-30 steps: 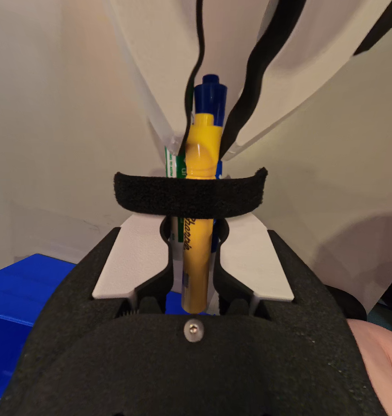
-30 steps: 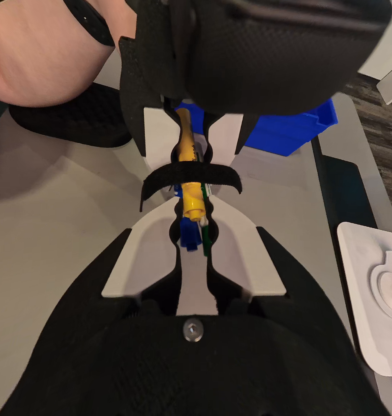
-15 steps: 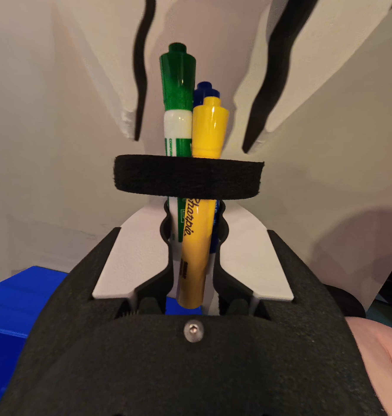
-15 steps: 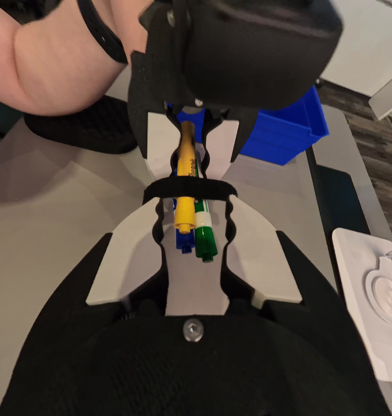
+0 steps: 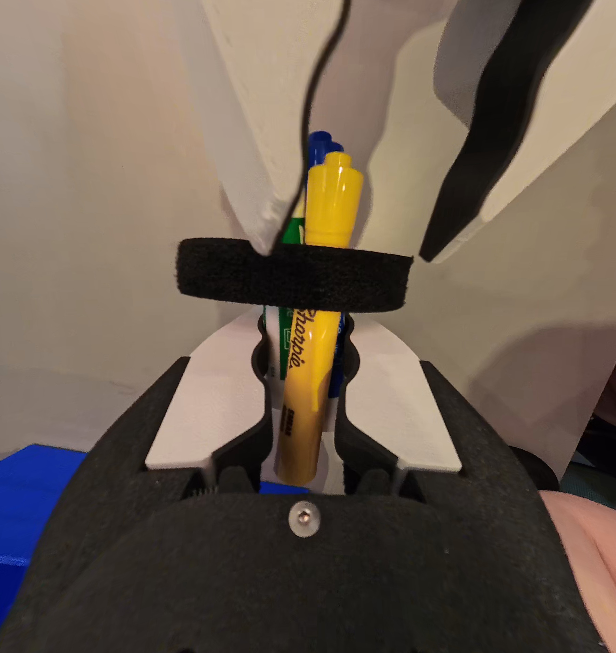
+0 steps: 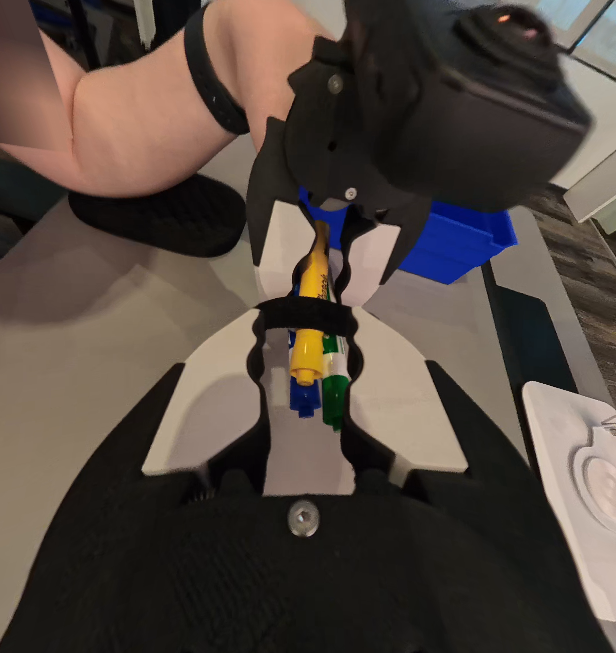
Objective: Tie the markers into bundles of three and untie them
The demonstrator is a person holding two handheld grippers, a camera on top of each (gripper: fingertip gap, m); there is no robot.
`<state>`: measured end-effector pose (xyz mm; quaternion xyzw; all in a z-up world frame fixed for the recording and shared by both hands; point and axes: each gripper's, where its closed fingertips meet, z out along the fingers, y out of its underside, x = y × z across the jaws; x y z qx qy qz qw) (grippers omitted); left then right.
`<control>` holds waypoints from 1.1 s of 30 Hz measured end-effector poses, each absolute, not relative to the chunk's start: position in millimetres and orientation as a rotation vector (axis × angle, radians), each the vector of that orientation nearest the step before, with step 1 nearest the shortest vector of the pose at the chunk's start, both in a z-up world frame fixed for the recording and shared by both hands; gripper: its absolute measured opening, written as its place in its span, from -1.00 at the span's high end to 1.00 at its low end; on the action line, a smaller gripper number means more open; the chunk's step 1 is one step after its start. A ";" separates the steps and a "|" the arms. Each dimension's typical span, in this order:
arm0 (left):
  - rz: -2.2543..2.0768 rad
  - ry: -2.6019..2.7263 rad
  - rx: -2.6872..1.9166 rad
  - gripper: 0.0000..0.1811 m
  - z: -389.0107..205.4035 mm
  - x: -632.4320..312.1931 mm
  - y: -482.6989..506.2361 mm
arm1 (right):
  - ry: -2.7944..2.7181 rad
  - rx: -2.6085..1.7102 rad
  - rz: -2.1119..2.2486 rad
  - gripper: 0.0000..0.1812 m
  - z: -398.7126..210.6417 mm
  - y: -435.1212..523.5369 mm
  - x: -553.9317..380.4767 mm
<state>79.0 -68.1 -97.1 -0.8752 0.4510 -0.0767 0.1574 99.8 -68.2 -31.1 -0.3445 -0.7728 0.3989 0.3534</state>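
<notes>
The three markers (image 6: pixel 308 357), yellow, blue and green, are ringed by a black strap (image 5: pixel 294 277) and held above the counter (image 6: pixel 87 353); a blue bin (image 6: pixel 455 247) and a white tray (image 6: pixel 561 459) stand around; the left claw (image 5: pixel 304 349) grips the barrels; the right claw (image 6: pixel 306 339) gapes around the caps, one finger touching the strap

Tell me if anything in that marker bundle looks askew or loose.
The black strap forms a loop far wider than the three markers, so it hangs loose around them. The caps sit uneven: the green marker and blue marker poke past the yellow marker. The left gripper clamps the barrels; the right gripper is open around the strap.
</notes>
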 end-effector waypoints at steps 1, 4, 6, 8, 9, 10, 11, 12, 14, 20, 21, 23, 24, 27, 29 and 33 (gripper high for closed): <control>-0.222 1.299 -2.504 0.58 -97.9 80.3 -68.9 | -2.023 -0.882 0.998 0.52 -34.2 -68.4 99.5; -0.227 1.328 -2.495 0.58 -98.2 84.3 -71.7 | -2.047 -0.865 0.961 0.59 -35.7 -67.6 97.6; -0.234 1.333 -2.490 0.58 -97.1 85.9 -72.5 | -2.059 -0.861 0.976 0.64 -34.6 -68.2 97.6; -0.240 1.339 -2.489 0.58 -97.0 86.3 -73.6 | -2.079 -0.856 0.961 0.68 -35.7 -66.2 98.2; -0.239 1.342 -2.491 0.58 -97.4 86.1 -74.2 | -2.076 -0.854 0.956 0.68 -35.2 -64.8 97.7; -0.238 1.346 -2.494 0.58 -97.8 86.0 -74.7 | -2.072 -0.853 0.963 0.68 -34.3 -64.3 97.4; -0.239 1.350 -2.491 0.58 -98.0 86.4 -74.9 | -2.070 -0.854 0.984 0.68 -33.6 -65.3 97.1; -0.243 1.351 -2.488 0.58 -97.7 87.1 -74.8 | -2.069 -0.868 1.011 0.64 -33.4 -66.3 96.6; -0.250 1.350 -2.484 0.58 -96.7 88.0 -74.9 | -2.070 -0.909 1.070 0.58 -34.7 -68.2 95.7; -0.255 1.345 -2.481 0.57 -95.8 88.1 -74.7 | -2.116 -0.989 1.106 0.59 -43.9 -70.3 91.8; -0.256 1.347 -2.484 0.57 -96.5 87.9 -75.1 | -2.127 -1.002 1.102 0.60 -45.8 -70.1 90.7; -0.274 1.351 -2.478 0.60 -95.9 89.8 -75.6 | -2.145 -1.003 1.078 0.62 -48.4 -69.5 88.9; -0.295 1.359 -2.474 0.69 -95.4 91.3 -77.3 | -2.147 -0.990 1.069 0.64 -47.6 -69.4 88.3; -0.386 1.326 -2.474 0.78 -91.7 97.6 -78.6 | -2.149 -0.974 1.020 0.66 -47.2 -66.0 86.5; -0.368 1.362 -2.474 0.78 -96.9 94.1 -79.4 | -2.154 -0.987 1.032 0.66 -49.1 -67.3 86.9; -0.341 1.383 -2.540 0.78 -111.8 84.6 -79.7 | -2.116 -1.022 0.999 0.66 -58.5 -61.2 89.4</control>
